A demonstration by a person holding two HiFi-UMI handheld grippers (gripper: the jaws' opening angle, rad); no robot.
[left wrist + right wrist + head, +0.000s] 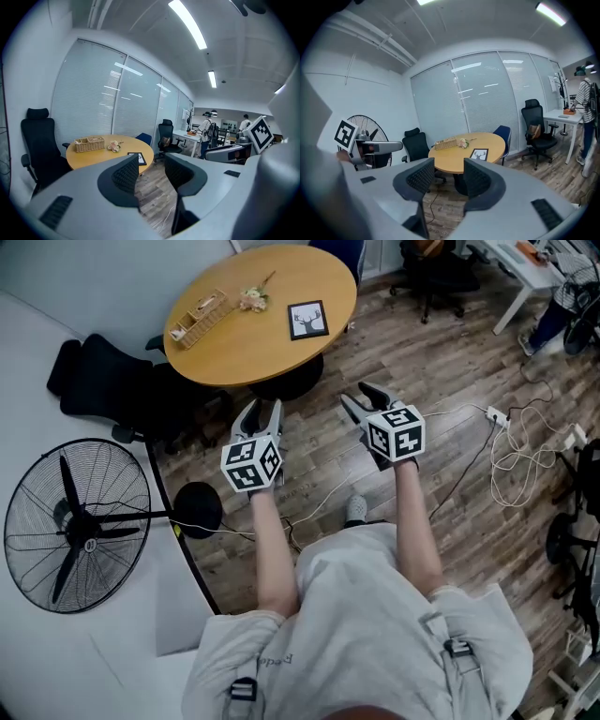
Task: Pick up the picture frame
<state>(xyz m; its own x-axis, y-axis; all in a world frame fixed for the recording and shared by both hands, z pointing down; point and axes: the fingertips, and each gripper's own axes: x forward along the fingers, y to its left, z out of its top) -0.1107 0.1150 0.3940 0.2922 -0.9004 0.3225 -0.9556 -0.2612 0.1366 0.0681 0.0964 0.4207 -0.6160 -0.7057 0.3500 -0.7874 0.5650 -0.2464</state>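
The black rectangular picture frame (308, 319) lies flat by the right edge of the round wooden counter (272, 348). It is well ahead of the left gripper (262, 410) and the right gripper (357, 396), whose jaws are spread and empty. The right gripper view shows a black floor fan (375, 129); the left gripper view does not. The grey wood-plank floor (422, 362) runs under everything.

Recorded smooth, satin pale wood on round desk (272, 348); woven wicker in basket (199, 317); matt black border on picture frame (307, 320); grained grey-brown wood planks on floor (441, 362); matt dark ribbed facing on left gripper (151, 160) fingers (124, 174); black wire metal on fan (75, 526).
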